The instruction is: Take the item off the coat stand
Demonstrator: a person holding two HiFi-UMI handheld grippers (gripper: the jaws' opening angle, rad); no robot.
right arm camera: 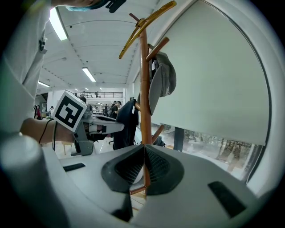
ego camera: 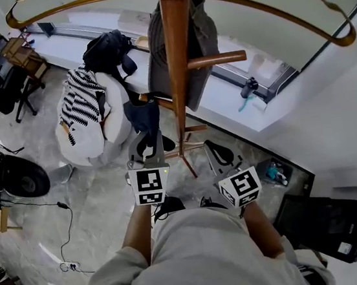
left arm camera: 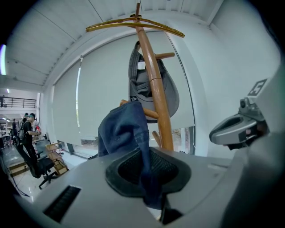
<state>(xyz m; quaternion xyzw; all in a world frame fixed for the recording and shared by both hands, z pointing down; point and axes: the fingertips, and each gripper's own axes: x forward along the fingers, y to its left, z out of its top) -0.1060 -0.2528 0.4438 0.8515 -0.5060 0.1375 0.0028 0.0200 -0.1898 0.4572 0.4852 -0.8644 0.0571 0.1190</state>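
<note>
Fingers [left arm camera: 127, 170] of left gripper [left arm camera: 149, 178] clamped on edge of dark blue cap [left arm camera: 122, 129]. Cap stretches up and ahead to low peg [left arm camera: 149, 114] left of coat stand [left arm camera: 156, 89] pole, apparently not yet off. Right gripper [right arm camera: 143, 162] shut, empty, beside. Likely needs lift past peg tip.

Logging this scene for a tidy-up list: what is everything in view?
wooden coat stand with curved golden arms: one, brown, centre, by the window.
grey fabric cap: one, grey, on an upper peg.
dark blue fabric cap: one, dark blue, beside a lower peg.
white rounded seat: one, white, floor left of the stand.
striped garment: one, black and white, draped on the seat.
black soft bag: one, black, on the ledge behind the seat.
black box: one, black, floor at right.
left tool: one, grey, shut on the blue cap.
right tool: one, grey, shut, empty.
</note>
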